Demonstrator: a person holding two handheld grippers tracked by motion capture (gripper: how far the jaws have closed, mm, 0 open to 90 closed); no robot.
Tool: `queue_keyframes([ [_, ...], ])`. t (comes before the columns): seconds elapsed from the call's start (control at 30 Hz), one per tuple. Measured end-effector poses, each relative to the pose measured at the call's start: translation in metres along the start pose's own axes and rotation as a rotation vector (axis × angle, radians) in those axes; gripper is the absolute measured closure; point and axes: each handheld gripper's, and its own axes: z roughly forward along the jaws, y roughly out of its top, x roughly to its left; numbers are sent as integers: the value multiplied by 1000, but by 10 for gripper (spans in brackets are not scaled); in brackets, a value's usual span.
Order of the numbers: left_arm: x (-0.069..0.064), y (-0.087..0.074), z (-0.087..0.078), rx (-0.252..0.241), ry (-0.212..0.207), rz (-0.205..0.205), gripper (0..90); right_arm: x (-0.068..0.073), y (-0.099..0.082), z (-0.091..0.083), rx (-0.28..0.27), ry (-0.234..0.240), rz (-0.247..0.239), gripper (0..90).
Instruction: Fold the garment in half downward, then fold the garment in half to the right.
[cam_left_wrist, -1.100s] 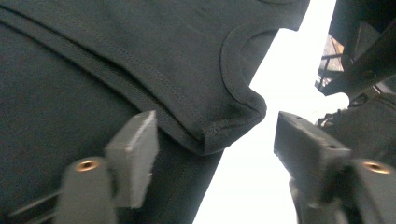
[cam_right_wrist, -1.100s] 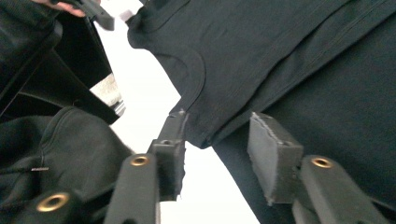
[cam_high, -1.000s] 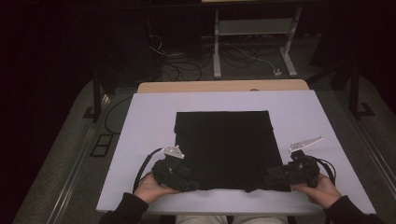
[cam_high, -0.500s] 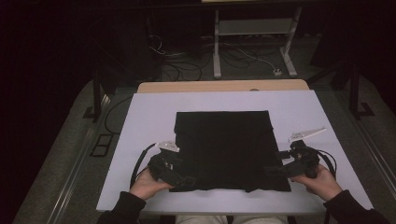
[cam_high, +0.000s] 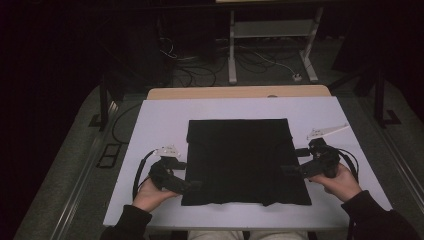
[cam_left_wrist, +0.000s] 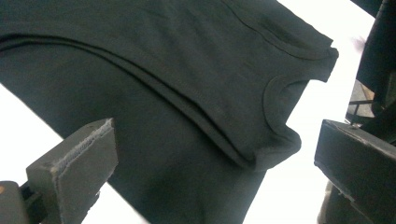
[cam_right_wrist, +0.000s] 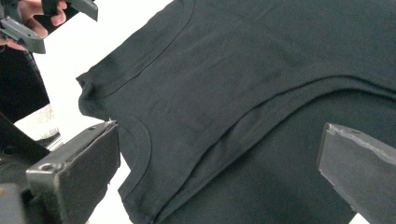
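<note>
A black folded shirt (cam_high: 245, 162) lies flat on the white bench (cam_high: 160, 120), near the middle of it and reaching toward the bench edge closest to the person. In the left gripper view the shirt (cam_left_wrist: 177, 93) shows 2 stacked layers with a hemmed fold edge across them and a curved, stitched opening at one corner; the right gripper view shows the same shirt (cam_right_wrist: 261, 93) with that curved hem near its lower left.

The left gripper (cam_high: 186, 175) hangs at the shirt's left edge, near its front corner, held in the left hand (cam_high: 150, 194). Its fingers (cam_left_wrist: 77, 168) stand wide apart, having just been opening, with cloth below them and nothing pinched. The right gripper (cam_high: 296, 161) sits at the shirt's right edge, held in the right hand (cam_high: 342, 182). Its fingers (cam_right_wrist: 79, 168) are likewise spread wide after just opening, clear of the cloth.

Beyond the shirt, a wooden strip (cam_high: 240, 93) borders the bench's far side.
</note>
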Motion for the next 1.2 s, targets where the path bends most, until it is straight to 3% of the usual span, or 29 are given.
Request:
queue_keyframes([
  [0.47,6,-9,-9,-52,63,12,0,-3,27,17,-4,-36,-37,0],
  [1.2,10,-23,-10,-50,109,54,0,-2,78,56,9,-45,-106,0],
])
